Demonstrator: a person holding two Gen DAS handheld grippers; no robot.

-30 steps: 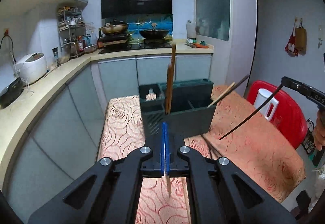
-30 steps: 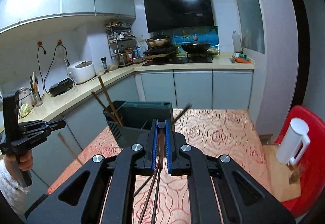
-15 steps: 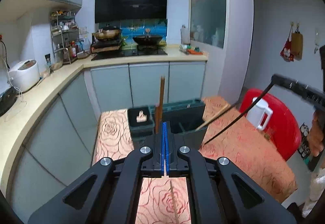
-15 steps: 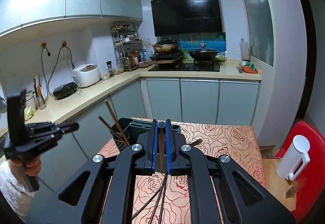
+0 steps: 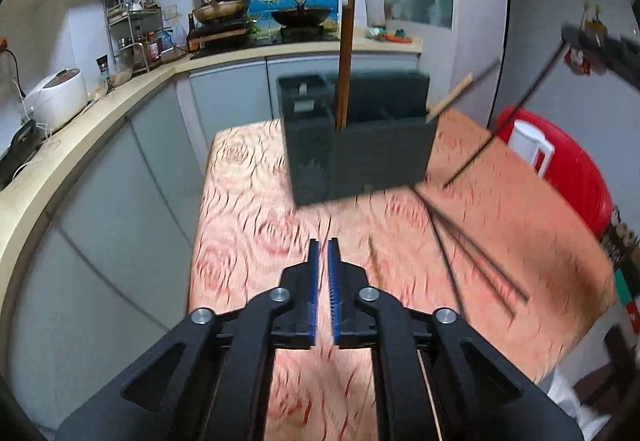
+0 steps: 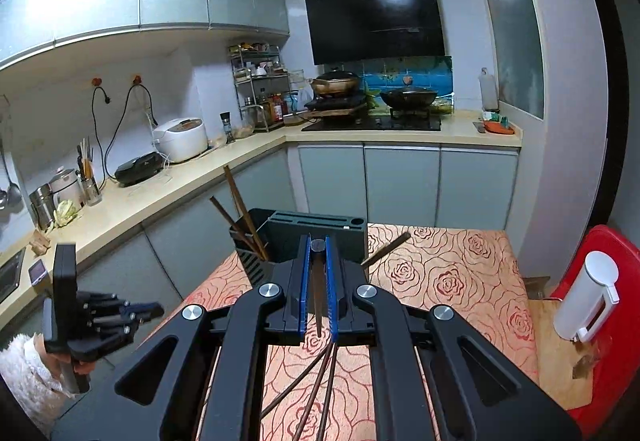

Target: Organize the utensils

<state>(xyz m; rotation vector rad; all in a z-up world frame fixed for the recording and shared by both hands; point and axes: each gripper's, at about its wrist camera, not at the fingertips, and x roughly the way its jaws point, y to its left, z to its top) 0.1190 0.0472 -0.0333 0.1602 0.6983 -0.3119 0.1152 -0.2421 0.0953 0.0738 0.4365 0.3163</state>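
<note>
A dark utensil holder (image 5: 360, 149) (image 6: 320, 229) stands on the rose-patterned table. Two brown chopsticks (image 5: 346, 53) (image 6: 244, 217) stand in its left compartment, and a third chopstick (image 5: 450, 97) (image 6: 386, 249) leans out on its right side. My left gripper (image 5: 323, 243) (image 6: 158, 308) hovers low over the cloth in front of the holder; its jaws are opening, with a narrow gap and nothing between them. My right gripper (image 6: 318, 241) (image 5: 566, 33) is shut on a dark chopstick (image 6: 318, 289) (image 5: 500, 121). Several dark chopsticks (image 5: 472, 253) (image 6: 316, 393) lie loose on the cloth.
The table (image 5: 260, 233) ends close to the grey cabinets on the left. A red chair (image 5: 568, 169) with a white container (image 6: 586, 301) stands at the right. The counter (image 6: 132, 197) carries a rice cooker (image 6: 182, 139); a hand in a white sleeve (image 6: 28, 373) holds the left gripper.
My left gripper has let go of the brown chopstick, which now stands in the holder, and has dropped toward the cloth with its pads slightly parted. The right gripper has stayed put.
</note>
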